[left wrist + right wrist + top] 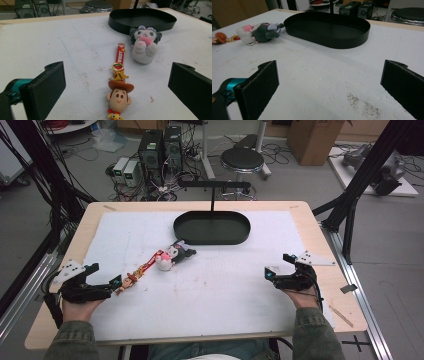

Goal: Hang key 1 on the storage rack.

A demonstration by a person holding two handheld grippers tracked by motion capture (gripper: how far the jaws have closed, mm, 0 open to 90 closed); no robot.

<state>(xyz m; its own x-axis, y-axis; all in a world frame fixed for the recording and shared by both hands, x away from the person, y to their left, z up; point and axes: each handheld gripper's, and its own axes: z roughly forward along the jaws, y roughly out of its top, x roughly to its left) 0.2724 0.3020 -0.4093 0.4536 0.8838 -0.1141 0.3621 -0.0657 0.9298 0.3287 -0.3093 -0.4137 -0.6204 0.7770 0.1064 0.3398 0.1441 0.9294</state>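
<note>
With the left gripper (117, 82) open astride the keychain (118, 93) lying flat on the mat (210, 285), closing too high may pinch only the strap (120, 53), dragging it into the plush (144, 44) beside the tray (212, 227); right gripper (329, 80) open, idle

The light is soft and even, with only faint shadows. The white table cover (225, 285) looks bright. All three pictures are a bit grainy, and the nearest black jaws look fuzzy.
</note>
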